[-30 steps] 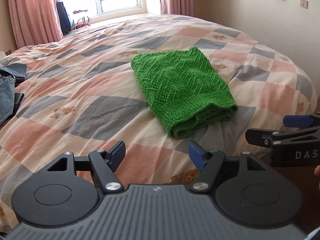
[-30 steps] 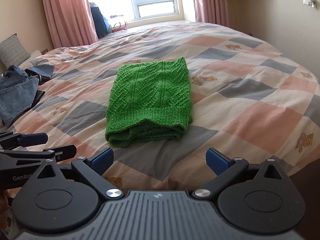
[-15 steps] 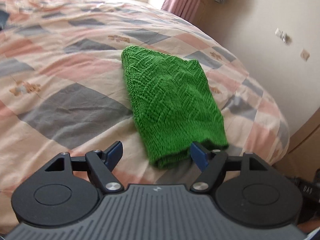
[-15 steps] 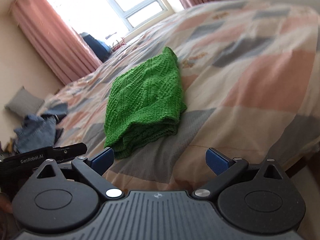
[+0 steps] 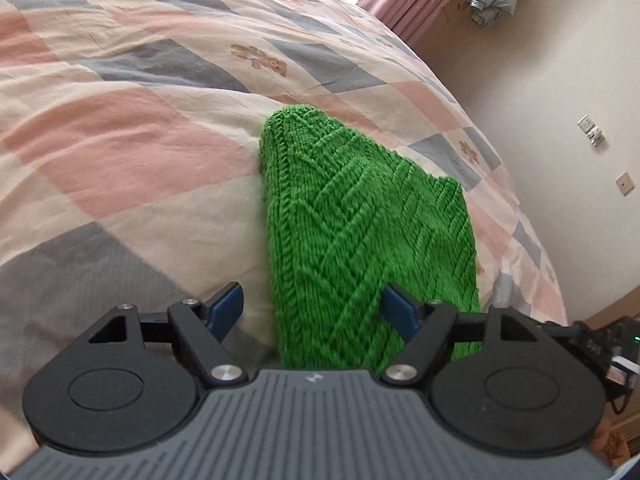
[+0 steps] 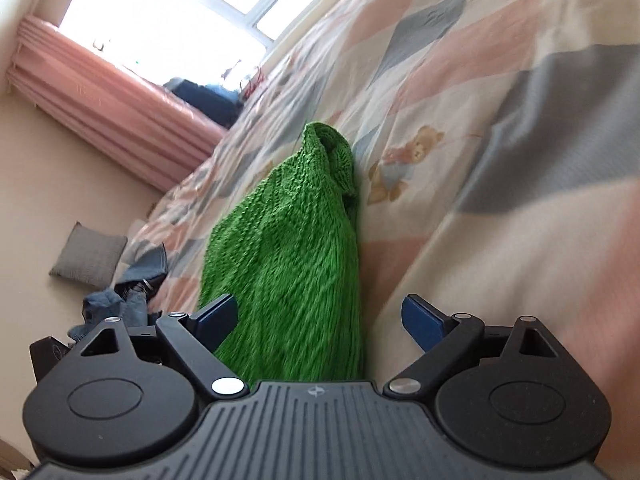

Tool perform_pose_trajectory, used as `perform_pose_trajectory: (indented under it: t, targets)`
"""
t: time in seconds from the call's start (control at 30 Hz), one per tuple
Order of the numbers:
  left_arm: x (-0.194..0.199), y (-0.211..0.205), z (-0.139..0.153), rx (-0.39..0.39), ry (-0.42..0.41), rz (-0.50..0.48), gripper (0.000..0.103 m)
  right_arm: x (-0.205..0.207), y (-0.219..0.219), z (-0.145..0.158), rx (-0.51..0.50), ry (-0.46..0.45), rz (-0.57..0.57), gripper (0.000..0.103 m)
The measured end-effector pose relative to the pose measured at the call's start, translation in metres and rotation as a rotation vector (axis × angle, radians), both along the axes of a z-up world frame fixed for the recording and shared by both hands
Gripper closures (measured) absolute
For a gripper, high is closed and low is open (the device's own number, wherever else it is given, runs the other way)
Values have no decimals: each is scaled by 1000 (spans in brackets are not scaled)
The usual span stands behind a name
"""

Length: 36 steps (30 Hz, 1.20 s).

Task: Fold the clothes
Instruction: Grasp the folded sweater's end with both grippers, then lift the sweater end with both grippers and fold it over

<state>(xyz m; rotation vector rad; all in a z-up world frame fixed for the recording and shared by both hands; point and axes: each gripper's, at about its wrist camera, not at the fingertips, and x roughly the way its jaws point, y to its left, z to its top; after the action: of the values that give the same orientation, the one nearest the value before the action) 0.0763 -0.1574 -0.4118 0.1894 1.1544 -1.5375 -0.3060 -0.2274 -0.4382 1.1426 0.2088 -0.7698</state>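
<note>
In half a second I had brought both grippers down close to the green sweater (image 5: 360, 240), which lay folded on the quilt (image 5: 120, 128). Its near edge was hidden under both tools. My left gripper (image 5: 312, 308) and right gripper (image 6: 320, 316) tilted inward, jaws wide, straddling it, holding nothing.

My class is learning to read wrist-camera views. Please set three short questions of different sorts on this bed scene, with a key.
1. True or false: both grippers, left and right, are open.
2. What lies between the left gripper's fingers: A the sweater's left edge, B jeans, C a pillow?
3. Fill in: in the right view, the jeans lie to the ____ of the sweater.

Key: 1 true; 2 A; 3 left.
</note>
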Motion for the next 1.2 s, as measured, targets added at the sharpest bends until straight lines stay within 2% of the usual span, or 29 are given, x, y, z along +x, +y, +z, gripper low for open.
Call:
perform_pose_trajectory:
  t: [0.17, 0.2, 0.3, 0.37, 0.4, 0.47, 0.53, 0.57, 0.63, 0.7, 0.77, 0.83, 1.0, 1.13, 1.2]
  targets:
    - [6, -23, -11, 30, 72, -47, 31, 26, -49, -21, 70, 15, 145, 15]
    - [6, -27, -13, 36, 86, -58, 31, 29, -57, -24, 80, 2, 173, 15]
    - [9, -39, -19, 57, 126, -90, 35, 25, -81, -34, 123, -112, 243, 18]
    - [10, -46, -22, 71, 153, -111, 37, 22, -92, -42, 168, -197, 275, 36]
    - [11, -50, -24, 78, 166, -122, 37, 23, -96, -48, 209, -220, 282, 49]
    - [13, -58, -28, 92, 193, -143, 37, 31, -97, -55, 272, -252, 280, 52]
    - [13, -66, -31, 113, 211, -148, 38, 44, -100, -56, 283, -231, 283, 52]
    - [13, -70, -32, 128, 215, -143, 48, 49, -101, -55, 285, -215, 279, 53]
    - [16, -80, -30, 157, 183, -146, 55, 55, -104, -54, 316, -188, 249, 63]
    - [11, -83, -21, 187, 144, -156, 63, 57, -105, -50, 354, -159, 212, 66]
    - [3, -86, -5, 209, 93, -178, 66, 66, -103, -30, 342, -72, 199, 68]
    - [-4, -90, 13, 228, 78, -188, 68, 75, -100, -7, 325, 13, 192, 69]
    - [-28, -104, 65, 233, 112, -231, 69, 67, -96, 55, 332, 35, 140, 69]
    - [-65, -130, 95, 216, 140, -302, 68, 28, -101, 101, 321, 36, 91, 69]
    - [-99, -148, 103, 209, 144, -344, 68, 1, -105, 117, 311, 45, 57, 69]
